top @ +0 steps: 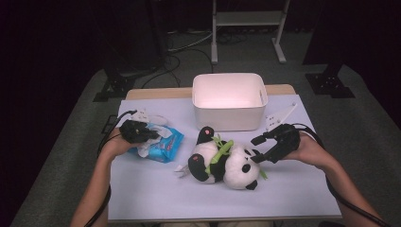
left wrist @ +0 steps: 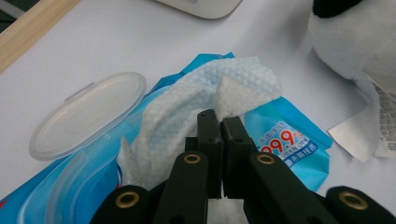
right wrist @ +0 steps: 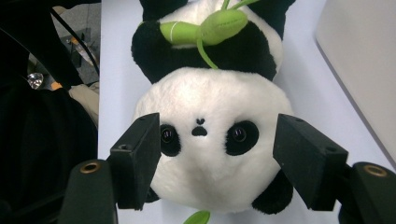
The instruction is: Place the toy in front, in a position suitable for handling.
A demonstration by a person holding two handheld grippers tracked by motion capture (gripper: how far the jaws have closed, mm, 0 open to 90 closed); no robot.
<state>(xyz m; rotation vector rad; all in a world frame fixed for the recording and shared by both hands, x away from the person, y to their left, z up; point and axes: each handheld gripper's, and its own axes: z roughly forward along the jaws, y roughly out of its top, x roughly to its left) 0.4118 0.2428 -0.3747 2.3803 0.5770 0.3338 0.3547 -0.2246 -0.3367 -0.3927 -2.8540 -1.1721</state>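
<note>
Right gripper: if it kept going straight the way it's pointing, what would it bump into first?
Most likely the plush panda's head: the right gripper stands open with its jaws either side of the face. How near it is I can't tell.

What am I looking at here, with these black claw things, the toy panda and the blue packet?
No robot: a person holds a two-jaw black tool in each hand. The high view looks down on the white-covered table; the other two pictures come from cameras riding on the tools. On the table lie a black-and-white plush panda with a green bamboo sprig, a blue soft packet of wet wipes with its clear flip lid open, and a white plastic bin. The left gripper is shut, pinching a white wipe from the packet. The right gripper is open, its jaws either side of the panda's head, apparently not yet gripping.
</note>
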